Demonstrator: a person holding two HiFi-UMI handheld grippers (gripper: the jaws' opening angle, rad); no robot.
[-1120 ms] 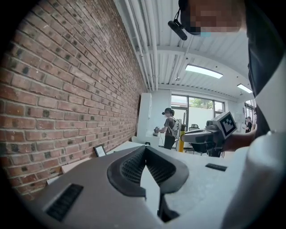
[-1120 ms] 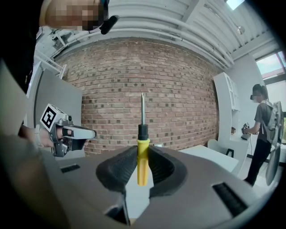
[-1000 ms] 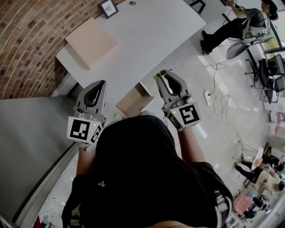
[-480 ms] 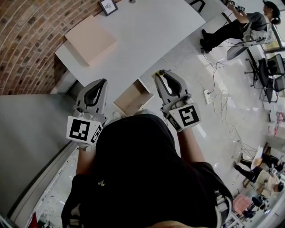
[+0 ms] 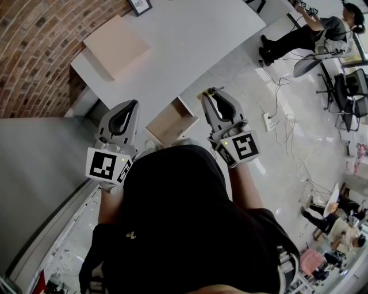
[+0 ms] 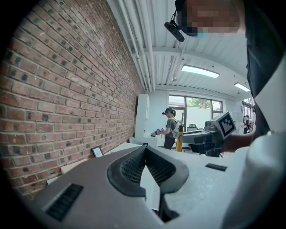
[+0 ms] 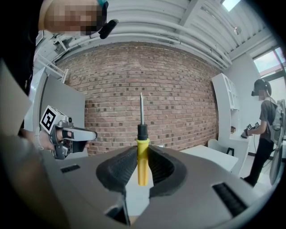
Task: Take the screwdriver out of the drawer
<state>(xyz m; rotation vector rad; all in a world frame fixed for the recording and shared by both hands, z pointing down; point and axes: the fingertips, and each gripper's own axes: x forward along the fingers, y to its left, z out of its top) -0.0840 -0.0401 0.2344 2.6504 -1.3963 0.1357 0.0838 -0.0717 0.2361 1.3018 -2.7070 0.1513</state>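
- White table (image 5: 190, 40) runs along a brick wall (image 5: 34, 51) on the left. A flat tan board (image 5: 115, 46) lies on the table, and there's a small picture frame (image 5: 140, 5) at the far end.
- The drawer (image 5: 171, 122) is pulled open out of the table's near edge, between the two grippers.
- To the right it's open glossy floor (image 5: 299, 143). Cables and a power strip (image 5: 268, 122) trail just past the right gripper (image 5: 210, 95), and a seated person (image 5: 299, 34) is well off at the far right.
- The left side is tighter, with the wall close by the left gripper (image 5: 131, 107).
- Right gripper's jaws are partly closed, clamped on the screwdriver (image 7: 142, 133) by its yellow handle with the shaft standing up. It's out of the drawer, off to its right.
- Left gripper's jaws are pressed together with nothing in them.
- Versus a second ago, both grippers are basically where they were with the same grip. The table and drawer just sit a touch higher in the head view.
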